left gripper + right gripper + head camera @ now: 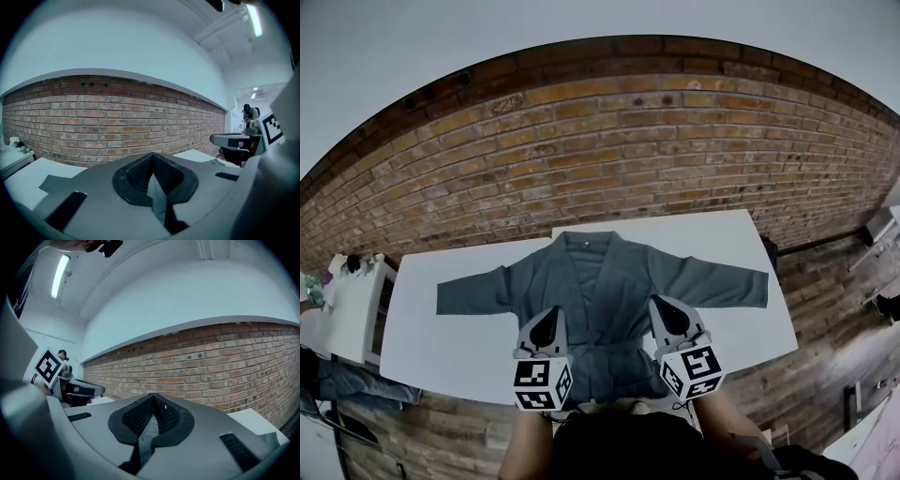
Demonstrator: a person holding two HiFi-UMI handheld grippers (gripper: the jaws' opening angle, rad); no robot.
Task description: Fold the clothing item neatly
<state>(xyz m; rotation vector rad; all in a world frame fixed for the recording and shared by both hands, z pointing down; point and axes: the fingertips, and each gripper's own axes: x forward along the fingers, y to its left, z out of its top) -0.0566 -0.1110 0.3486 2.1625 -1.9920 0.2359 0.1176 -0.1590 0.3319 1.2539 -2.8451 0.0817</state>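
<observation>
Left claw (548,321) has its jaws pressed together, and so does the right claw (667,315). Both hover side by side over the grey robe (600,277). It lies spread flat on the white desk (431,347), collar at 12 o'clock and sleeves out to 9 and 3. Both claws point toward the brick wall (609,141) at 12.

Grey left gripper (551,317) and right gripper (666,306) carry black-and-white marker cubes (542,384).

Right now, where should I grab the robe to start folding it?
Probably a sleeve cuff, coming from its outer end. The robe lies flat with sleeves spread wide, so the cuff's edge is free to pinch and fold inward.
</observation>
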